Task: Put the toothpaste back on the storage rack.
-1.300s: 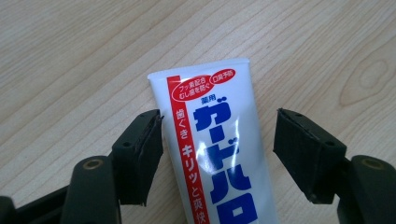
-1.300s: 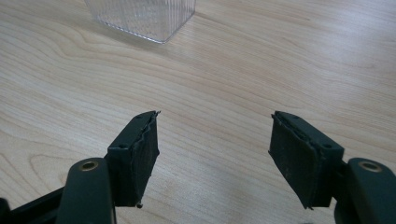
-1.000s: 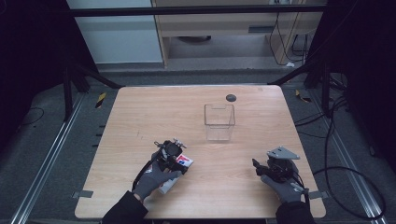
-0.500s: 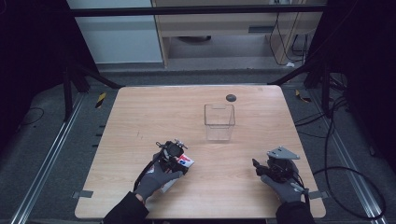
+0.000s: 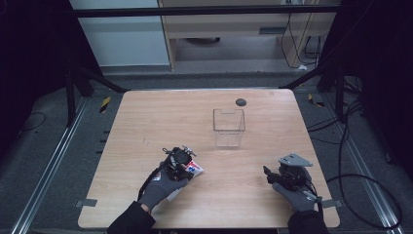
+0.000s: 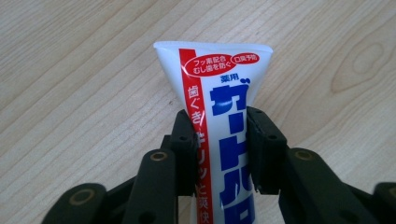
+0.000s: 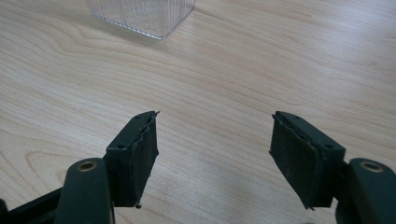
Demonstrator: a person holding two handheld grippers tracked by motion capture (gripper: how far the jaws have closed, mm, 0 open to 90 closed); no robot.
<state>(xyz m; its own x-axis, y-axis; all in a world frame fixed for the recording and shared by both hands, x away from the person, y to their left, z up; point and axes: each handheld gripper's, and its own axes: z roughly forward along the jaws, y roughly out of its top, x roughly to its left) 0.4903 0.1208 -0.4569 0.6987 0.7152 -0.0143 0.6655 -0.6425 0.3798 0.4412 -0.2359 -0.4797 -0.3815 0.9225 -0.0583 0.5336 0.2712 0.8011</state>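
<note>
A person is sitting at a wooden table (image 5: 146,122), holding a two-jaw gripper in each gloved hand. In the lower left of the high view, the left gripper (image 5: 181,159) is clamping a white toothpaste tube (image 6: 219,116) printed with red and blue Japanese lettering. In the lower right of that view, the right gripper (image 5: 272,176) is resting with its jaws wide apart and nothing between them.

The main risk is probably the tube slipping or twisting. The jaws are squeezing its soft, tapering body partway along, so a quick swing could let it slide out. Squeezing harder could dent it or force paste toward the cap.

In the left gripper view, the tube is running up the centre of the frame between the two black jaws, touching both. Its flat crimped end is sticking out well beyond the jaw tips, over bare wood. A clear, empty plastic container (image 5: 228,127) is standing upright near the centre of the high view, well apart from both grippers.
</note>
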